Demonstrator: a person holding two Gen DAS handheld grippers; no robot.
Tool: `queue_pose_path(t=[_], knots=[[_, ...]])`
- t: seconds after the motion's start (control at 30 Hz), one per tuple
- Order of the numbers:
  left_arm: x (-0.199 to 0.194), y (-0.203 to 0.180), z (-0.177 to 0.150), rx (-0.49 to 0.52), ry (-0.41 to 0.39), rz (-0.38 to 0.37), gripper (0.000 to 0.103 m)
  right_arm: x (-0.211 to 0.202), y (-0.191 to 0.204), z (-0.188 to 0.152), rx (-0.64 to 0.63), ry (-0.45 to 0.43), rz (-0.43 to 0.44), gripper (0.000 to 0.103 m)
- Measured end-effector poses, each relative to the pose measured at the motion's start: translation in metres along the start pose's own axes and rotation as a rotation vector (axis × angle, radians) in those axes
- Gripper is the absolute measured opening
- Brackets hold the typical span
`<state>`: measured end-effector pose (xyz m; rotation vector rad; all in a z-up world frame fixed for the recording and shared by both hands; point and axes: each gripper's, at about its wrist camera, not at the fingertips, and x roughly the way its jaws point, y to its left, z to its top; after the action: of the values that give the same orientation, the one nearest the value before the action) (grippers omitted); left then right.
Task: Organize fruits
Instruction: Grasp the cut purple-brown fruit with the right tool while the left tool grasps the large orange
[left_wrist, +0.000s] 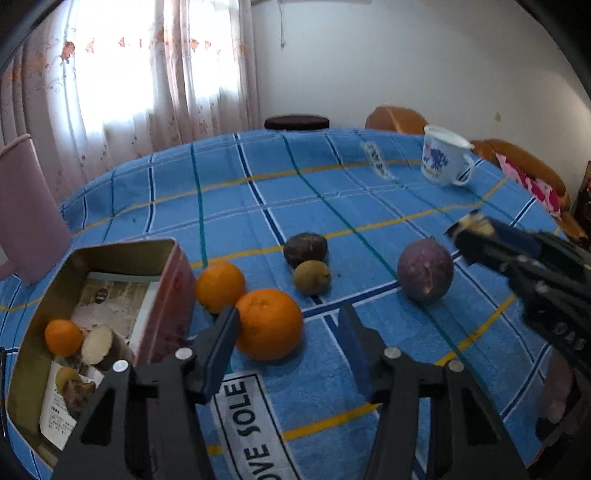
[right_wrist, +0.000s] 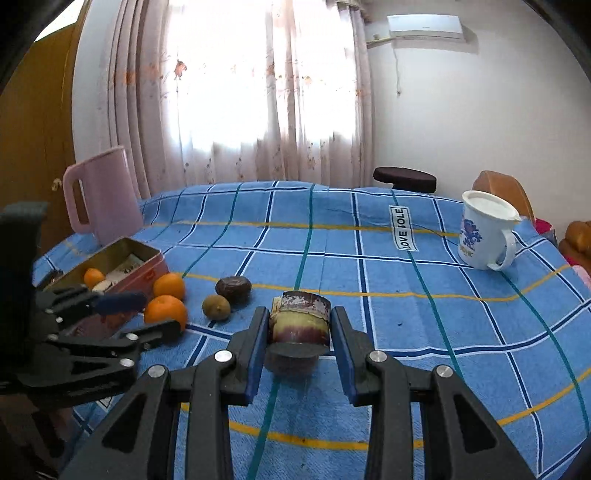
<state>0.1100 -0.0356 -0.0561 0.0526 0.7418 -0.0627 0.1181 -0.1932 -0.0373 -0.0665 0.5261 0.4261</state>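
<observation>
My left gripper (left_wrist: 288, 328) is open and empty, its jaws either side of the near orange (left_wrist: 269, 324). A second orange (left_wrist: 220, 286) lies behind it, beside the pink tin box (left_wrist: 173, 284). The box holds a small orange (left_wrist: 63, 336) and a sugarcane piece (left_wrist: 99, 345). A kiwi (left_wrist: 312, 277), a dark passion fruit (left_wrist: 306, 248) and a purple round fruit (left_wrist: 424, 275) lie on the cloth. My right gripper (right_wrist: 299, 325) is shut on a sugarcane piece (right_wrist: 300, 318) held above the table. The right gripper also shows in the left wrist view (left_wrist: 476, 229).
A pink jug (right_wrist: 101, 195) stands at the far left behind the box. A white mug with blue print (right_wrist: 484, 230) stands at the far right. The table wears a blue checked cloth (right_wrist: 406, 302). Chairs and a dark stool (right_wrist: 404, 179) stand beyond the far edge.
</observation>
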Motion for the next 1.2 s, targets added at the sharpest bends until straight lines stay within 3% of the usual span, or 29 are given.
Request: queue_pose_path(t=[0.27, 0.5, 0.53, 0.83, 1.2], knots=[[0.015, 0.008, 0.007, -0.016, 0.034, 0.077, 0.056, -0.005, 0.006, -0.001, -0.031, -0.030, -0.003, 0.036], [0.025, 0.013, 0.010, -0.013, 0.069, 0.091, 0.053, -0.006, 0.006, -0.001, -0.038, -0.038, 0.007, 0.036], [0.024, 0.013, 0.010, -0.010, 0.064, 0.095, 0.046, -0.006, 0.006, -0.001, -0.037, -0.040, 0.009, 0.036], [-0.001, 0.012, 0.004, -0.029, -0.032, -0.001, 0.046, -0.010, 0.008, -0.002, -0.043, -0.065, 0.023, 0.036], [-0.024, 0.008, 0.001, -0.035, -0.153, -0.003, 0.046, -0.016, 0.008, -0.003, -0.044, -0.100, 0.050, 0.036]])
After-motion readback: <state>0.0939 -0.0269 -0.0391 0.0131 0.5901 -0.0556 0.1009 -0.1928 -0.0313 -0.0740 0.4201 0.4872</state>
